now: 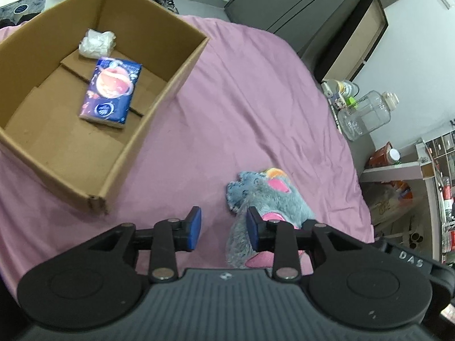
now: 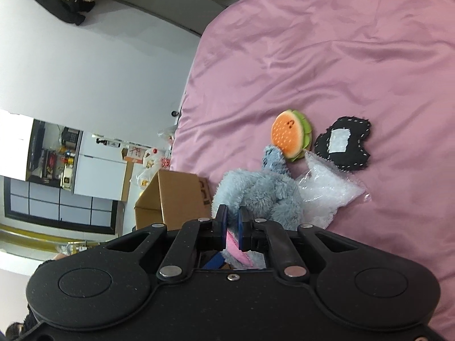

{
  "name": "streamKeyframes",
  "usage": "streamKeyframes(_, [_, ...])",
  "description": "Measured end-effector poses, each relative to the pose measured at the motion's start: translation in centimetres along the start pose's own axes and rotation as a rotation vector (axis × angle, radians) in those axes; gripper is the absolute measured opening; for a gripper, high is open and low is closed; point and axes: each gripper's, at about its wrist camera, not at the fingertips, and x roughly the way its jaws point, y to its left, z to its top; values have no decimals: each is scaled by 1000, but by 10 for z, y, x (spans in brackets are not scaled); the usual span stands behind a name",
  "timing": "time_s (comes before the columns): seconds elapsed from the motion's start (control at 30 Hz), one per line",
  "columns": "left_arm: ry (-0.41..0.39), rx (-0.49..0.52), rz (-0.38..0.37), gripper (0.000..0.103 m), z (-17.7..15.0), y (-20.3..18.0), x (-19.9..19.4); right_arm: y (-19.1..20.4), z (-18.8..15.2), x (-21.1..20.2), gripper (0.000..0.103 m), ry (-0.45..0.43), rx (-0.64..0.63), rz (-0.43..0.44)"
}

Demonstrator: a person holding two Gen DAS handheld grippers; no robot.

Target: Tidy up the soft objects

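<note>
A grey-blue plush toy [image 1: 273, 199] with pink patches lies on the pink sheet [image 1: 241, 99]. My left gripper [image 1: 223, 226] is open and empty, its right finger resting against the plush. My right gripper [image 2: 231, 228] is shut on the plush toy [image 2: 256, 193], pinching a pink-and-grey part between its pads. Just beyond the plush lie a small burger plush [image 2: 291, 135], a black felt patch [image 2: 345, 145] and a clear plastic bag [image 2: 324, 190]. The open cardboard box [image 1: 176, 76] to the left holds a blue tissue pack [image 1: 111, 93] and a white crumpled bundle [image 1: 96, 42].
The sheet's right edge drops to shelves with a clear jar [image 1: 366, 113] and bottles. A dark cabinet [image 1: 312, 8] stands behind. In the right wrist view another cardboard box [image 2: 170, 199] sits on the floor past the sheet's left edge.
</note>
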Motion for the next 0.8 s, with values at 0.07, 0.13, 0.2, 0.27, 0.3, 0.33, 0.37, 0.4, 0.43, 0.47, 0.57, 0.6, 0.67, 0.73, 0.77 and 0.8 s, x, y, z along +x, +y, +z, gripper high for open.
streamKeyframes(0.07, [-21, -4, -31, 32, 1, -2, -3, -4, 4, -3, 7, -12, 11, -1])
streamKeyframes(0.13, [-47, -8, -54, 32, 2, -3, -5, -7, 7, -5, 7, -21, 18, -5])
streamKeyframes(0.2, [-44, 5, -60, 32, 3, -7, 0, -9, 8, -6, 7, -25, 25, -3])
streamKeyframes(0.27, [-31, 18, -67, 32, 1, -12, 8, -10, 10, -6, 7, -33, 24, -17])
streamKeyframes(0.3, [-41, 24, -71, 32, 0, -15, 10, -11, 11, -6, 7, -36, 28, -20])
streamKeyframes(0.33, [-49, 31, -73, 32, 0, -18, 11, -13, 12, -6, 7, -37, 34, -17])
streamKeyframes(0.37, [-53, 36, -72, 32, 0, -21, 12, -14, 13, -6, 7, -37, 35, -16])
streamKeyframes(0.4, [-52, 37, -75, 32, 0, -23, 14, -15, 14, -7, 7, -39, 35, -19])
streamKeyframes(0.43, [-45, 31, -85, 32, 1, -24, 15, -16, 15, -7, 7, -42, 38, -22])
streamKeyframes(0.47, [-39, 25, -94, 32, 2, -25, 15, -17, 16, -7, 7, -42, 43, -20])
streamKeyframes(0.57, [-39, 20, -131, 32, 4, -25, 13, -18, 17, -6, 7, -38, 49, -12])
streamKeyframes(0.6, [-39, 25, -135, 32, 3, -26, 12, -18, 17, -6, 7, -37, 48, -11])
streamKeyframes(0.67, [-34, 35, -135, 32, 2, -29, 13, -19, 18, -6, 7, -35, 47, -10])
streamKeyframes(0.73, [-26, 40, -135, 32, 1, -31, 15, -19, 18, -7, 7, -36, 49, -9])
streamKeyframes(0.77, [-23, 50, -130, 32, 0, -33, 16, -19, 19, -7, 7, -36, 47, -10])
streamKeyframes(0.8, [-25, 58, -126, 32, -1, -34, 16, -19, 18, -7, 7, -35, 45, -11])
